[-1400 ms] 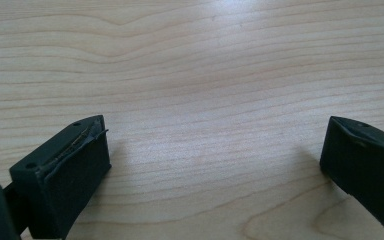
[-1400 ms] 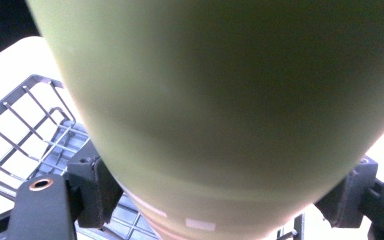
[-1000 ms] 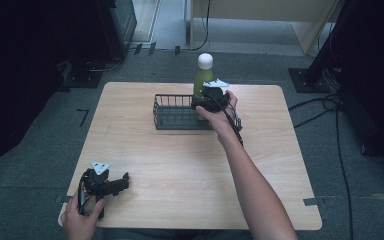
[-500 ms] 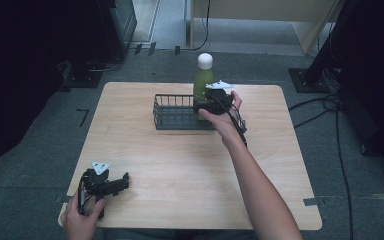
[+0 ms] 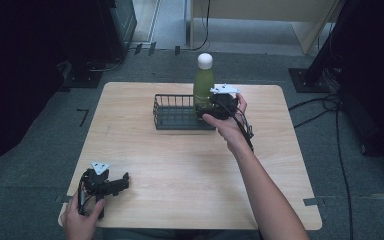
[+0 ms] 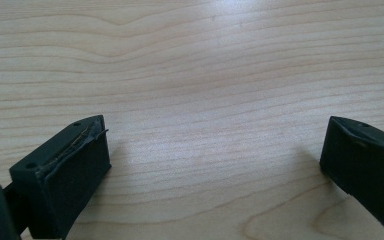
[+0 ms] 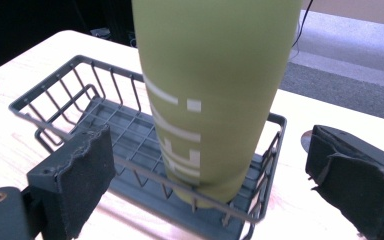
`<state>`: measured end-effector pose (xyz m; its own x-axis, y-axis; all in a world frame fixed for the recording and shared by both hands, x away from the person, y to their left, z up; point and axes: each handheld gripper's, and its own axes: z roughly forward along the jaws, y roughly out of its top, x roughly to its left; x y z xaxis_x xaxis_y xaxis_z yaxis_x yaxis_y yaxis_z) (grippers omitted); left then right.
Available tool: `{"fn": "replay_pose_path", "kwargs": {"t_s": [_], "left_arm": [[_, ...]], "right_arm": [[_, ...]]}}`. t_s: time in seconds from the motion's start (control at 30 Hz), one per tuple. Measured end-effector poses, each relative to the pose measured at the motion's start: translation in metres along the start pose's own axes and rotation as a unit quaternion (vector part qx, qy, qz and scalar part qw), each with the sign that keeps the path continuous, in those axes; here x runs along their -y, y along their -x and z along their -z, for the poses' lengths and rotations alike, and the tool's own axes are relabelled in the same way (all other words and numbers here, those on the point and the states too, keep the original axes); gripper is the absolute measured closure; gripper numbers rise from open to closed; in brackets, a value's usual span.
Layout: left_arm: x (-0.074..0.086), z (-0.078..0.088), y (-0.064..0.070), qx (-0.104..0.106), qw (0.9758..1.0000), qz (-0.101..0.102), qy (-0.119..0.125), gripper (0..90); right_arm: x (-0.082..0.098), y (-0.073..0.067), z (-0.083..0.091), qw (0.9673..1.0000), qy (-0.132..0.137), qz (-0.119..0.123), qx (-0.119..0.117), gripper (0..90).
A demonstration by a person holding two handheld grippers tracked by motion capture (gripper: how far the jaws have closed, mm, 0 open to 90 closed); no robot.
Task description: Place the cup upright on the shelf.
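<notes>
A tall green bottle (image 5: 203,87) with a white cap stands upright in the right end of a dark wire basket (image 5: 172,117) at the back of the wooden table (image 5: 190,170). My right gripper (image 5: 211,106) is right beside the bottle, open. In the right gripper view the bottle (image 7: 215,90) rises between the spread jaws of the right gripper (image 7: 207,150), neither pad touching it, and the basket rim (image 7: 45,95) runs off to the left. My left gripper (image 5: 121,182) rests at the table's front left corner. In the left gripper view the left gripper (image 6: 215,140) is open over bare wood.
The left part of the basket holds nothing. A cable trails from the right gripper along the forearm (image 5: 260,185). Dark equipment and floor cables (image 5: 330,105) surround the table.
The right gripper has shifted slightly right, back from the bottle, which stays upright in the basket. The left gripper has not moved.
</notes>
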<state>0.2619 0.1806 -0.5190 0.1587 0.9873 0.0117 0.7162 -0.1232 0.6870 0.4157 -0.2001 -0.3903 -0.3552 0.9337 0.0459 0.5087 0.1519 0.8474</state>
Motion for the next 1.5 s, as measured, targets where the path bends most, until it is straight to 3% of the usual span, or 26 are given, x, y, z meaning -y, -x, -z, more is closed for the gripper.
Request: {"fn": "replay_pose_path", "kwargs": {"t_s": [0.57, 1.0, 1.5], "left_arm": [[0.0, 0.0, 0.0, 0.0, 1.0, 0.0, 0.0, 0.0], [0.0, 0.0, 0.0, 0.0, 1.0, 0.0, 0.0, 0.0], [0.0, 0.0, 0.0, 0.0, 1.0, 0.0, 0.001, 0.0]], "right_arm": [[0.022, 0.008, 0.039, 1.0, 0.003, -0.006, 0.003, 5.1], [0.054, 0.03, 0.062, 0.9997, -0.005, -0.018, 0.014, 5.9], [0.091, 0.044, 0.08, 0.9992, -0.014, -0.021, 0.032, 6.4]]}}
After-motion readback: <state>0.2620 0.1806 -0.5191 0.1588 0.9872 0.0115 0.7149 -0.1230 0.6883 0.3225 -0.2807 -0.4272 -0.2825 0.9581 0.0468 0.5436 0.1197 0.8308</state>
